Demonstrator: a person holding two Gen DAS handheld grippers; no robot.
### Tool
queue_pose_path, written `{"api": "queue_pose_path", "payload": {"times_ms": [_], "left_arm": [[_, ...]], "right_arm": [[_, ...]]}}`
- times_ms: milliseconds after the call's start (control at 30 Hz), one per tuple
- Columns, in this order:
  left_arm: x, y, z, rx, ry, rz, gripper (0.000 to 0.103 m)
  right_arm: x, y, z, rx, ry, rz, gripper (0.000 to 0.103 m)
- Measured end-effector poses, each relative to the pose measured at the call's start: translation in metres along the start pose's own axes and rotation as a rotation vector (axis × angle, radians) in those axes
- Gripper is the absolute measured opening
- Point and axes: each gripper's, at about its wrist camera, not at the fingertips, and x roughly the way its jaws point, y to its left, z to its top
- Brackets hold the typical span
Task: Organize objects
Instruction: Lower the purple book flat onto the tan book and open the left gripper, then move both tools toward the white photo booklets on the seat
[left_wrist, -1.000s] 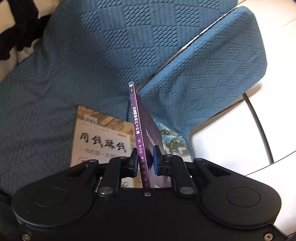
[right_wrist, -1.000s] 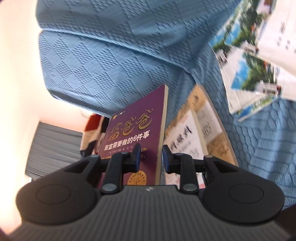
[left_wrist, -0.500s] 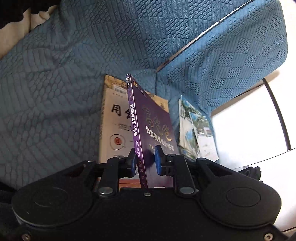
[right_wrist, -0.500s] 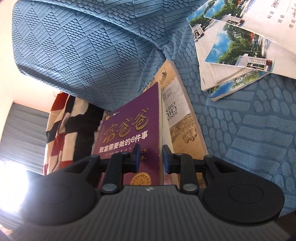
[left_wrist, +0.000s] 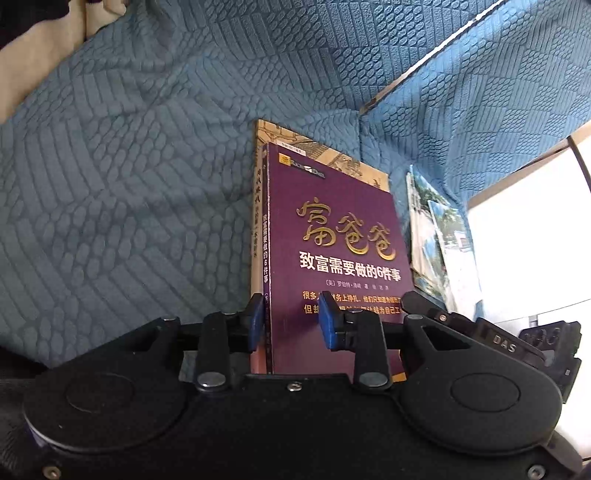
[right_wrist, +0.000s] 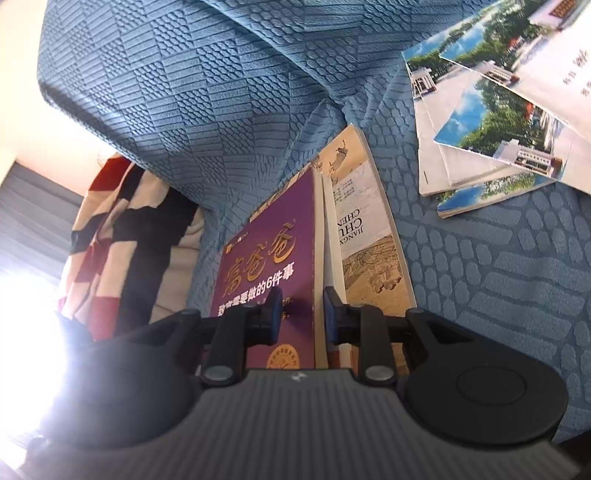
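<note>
A purple book (left_wrist: 343, 236) with gold Chinese lettering lies on top of a beige book (left_wrist: 317, 147) on the blue textured sofa seat. My left gripper (left_wrist: 291, 317) straddles the purple book's spine edge with its jaws apart, the left pad beside the spine and the right pad over the cover. In the right wrist view the purple book (right_wrist: 266, 273) and the beige book (right_wrist: 369, 243) lie stacked. My right gripper (right_wrist: 301, 314) is open around the purple book's page edge. The right gripper's body also shows in the left wrist view (left_wrist: 517, 343).
A loose pile of photo booklets (right_wrist: 487, 122) lies on the sofa to the right, also in the left wrist view (left_wrist: 439, 243). The sofa's back cushion (right_wrist: 192, 74) rises behind the books. A red, black and white patterned cloth (right_wrist: 122, 229) lies at the left.
The purple book has gone from standing on edge in my left gripper to lying flat on the beige book. My left gripper's jaws have opened off it.
</note>
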Motion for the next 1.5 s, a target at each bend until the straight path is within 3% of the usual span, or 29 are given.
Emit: {"api": "queue_pose_path", "payload": {"times_ms": [267, 400, 533, 733, 967, 1100, 1200, 1233, 1333, 1500], "left_arm": [[-0.005, -0.009, -0.001, 0.058, -0.021, 0.066, 0.021], [-0.024, -0.012, 0.003, 0.076, -0.066, 0.080, 0.022], [-0.047, -0.023, 0.004, 0.112, -0.115, 0.098, 0.022], [-0.079, -0.053, -0.003, 0.168, -0.205, 0.118, 0.022], [-0.115, -0.089, -0.021, 0.236, -0.292, 0.159, 0.023], [-0.138, -0.099, -0.034, 0.221, -0.336, 0.174, 0.023], [-0.152, -0.106, -0.045, 0.216, -0.363, 0.181, 0.025], [-0.155, -0.109, -0.050, 0.216, -0.371, 0.181, 0.031], [-0.162, -0.119, -0.066, 0.204, -0.380, 0.158, 0.037], [-0.163, -0.137, -0.093, 0.205, -0.369, 0.146, 0.037]], "right_arm": [[0.000, 0.006, -0.001, -0.044, 0.001, -0.032, 0.027], [0.000, 0.011, 0.002, -0.072, 0.006, -0.120, 0.028], [-0.016, 0.018, 0.007, -0.085, -0.029, -0.112, 0.028], [-0.047, 0.054, 0.011, -0.222, -0.082, -0.139, 0.028], [-0.085, 0.097, 0.002, -0.408, -0.104, -0.215, 0.028], [-0.116, 0.114, -0.008, -0.505, -0.122, -0.267, 0.028], [-0.141, 0.120, -0.015, -0.521, -0.139, -0.276, 0.028], [-0.149, 0.122, -0.018, -0.523, -0.145, -0.279, 0.028], [-0.170, 0.126, -0.027, -0.526, -0.156, -0.267, 0.028], [-0.190, 0.135, -0.044, -0.550, -0.188, -0.298, 0.028]]}}
